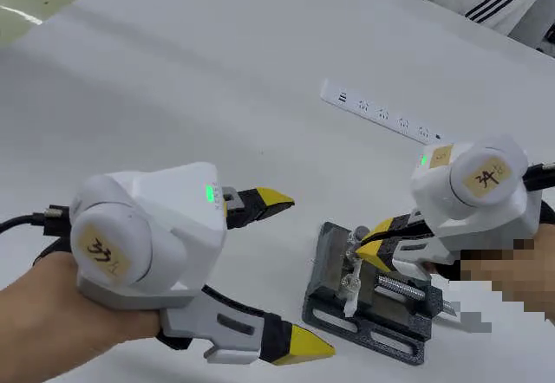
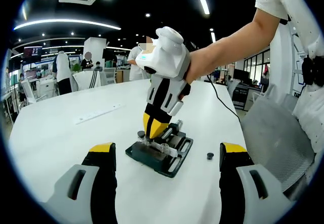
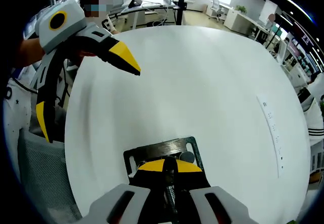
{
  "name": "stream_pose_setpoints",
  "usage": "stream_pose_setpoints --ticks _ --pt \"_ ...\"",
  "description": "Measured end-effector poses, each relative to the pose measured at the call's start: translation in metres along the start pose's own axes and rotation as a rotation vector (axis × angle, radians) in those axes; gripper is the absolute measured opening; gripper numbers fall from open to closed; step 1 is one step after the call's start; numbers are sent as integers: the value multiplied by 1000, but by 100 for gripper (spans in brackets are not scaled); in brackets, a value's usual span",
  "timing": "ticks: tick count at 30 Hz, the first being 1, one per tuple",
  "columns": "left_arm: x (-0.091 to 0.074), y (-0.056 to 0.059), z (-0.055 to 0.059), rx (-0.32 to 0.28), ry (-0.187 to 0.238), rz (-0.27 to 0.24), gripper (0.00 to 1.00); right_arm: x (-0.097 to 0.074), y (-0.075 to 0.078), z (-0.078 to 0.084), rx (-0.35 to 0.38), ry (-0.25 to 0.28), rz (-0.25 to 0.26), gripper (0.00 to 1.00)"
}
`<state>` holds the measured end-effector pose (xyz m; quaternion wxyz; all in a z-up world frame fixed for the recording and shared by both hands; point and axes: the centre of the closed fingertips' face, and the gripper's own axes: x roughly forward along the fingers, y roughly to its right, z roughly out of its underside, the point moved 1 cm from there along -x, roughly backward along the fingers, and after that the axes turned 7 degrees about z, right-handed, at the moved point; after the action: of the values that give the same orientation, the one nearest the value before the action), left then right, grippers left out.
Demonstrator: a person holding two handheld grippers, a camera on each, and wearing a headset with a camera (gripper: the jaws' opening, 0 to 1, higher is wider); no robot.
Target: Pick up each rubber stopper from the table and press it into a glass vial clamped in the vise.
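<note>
Right gripper (image 1: 375,246), jaws pinched together, points steeply down onto clear glass vials (image 1: 351,266) upright in the dark grey vise (image 1: 381,331); one small black stopper (image 2: 209,155) lies on the table (image 1: 217,97) beside it. Left gripper (image 1: 295,272) hovers wide open nearby.
</note>
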<state>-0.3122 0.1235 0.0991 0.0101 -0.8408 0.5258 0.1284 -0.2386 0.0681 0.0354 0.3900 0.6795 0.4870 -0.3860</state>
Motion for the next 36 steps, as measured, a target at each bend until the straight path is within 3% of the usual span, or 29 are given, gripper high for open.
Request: stream_pose_setpoints --ticks 23,36 --pt "-1 4 -3 14 -22 8 83 -3 -3 3 60 19 -18 4" --pt "-1 9 -3 20 -37 8 83 -17 0 9 77 58 15 12"
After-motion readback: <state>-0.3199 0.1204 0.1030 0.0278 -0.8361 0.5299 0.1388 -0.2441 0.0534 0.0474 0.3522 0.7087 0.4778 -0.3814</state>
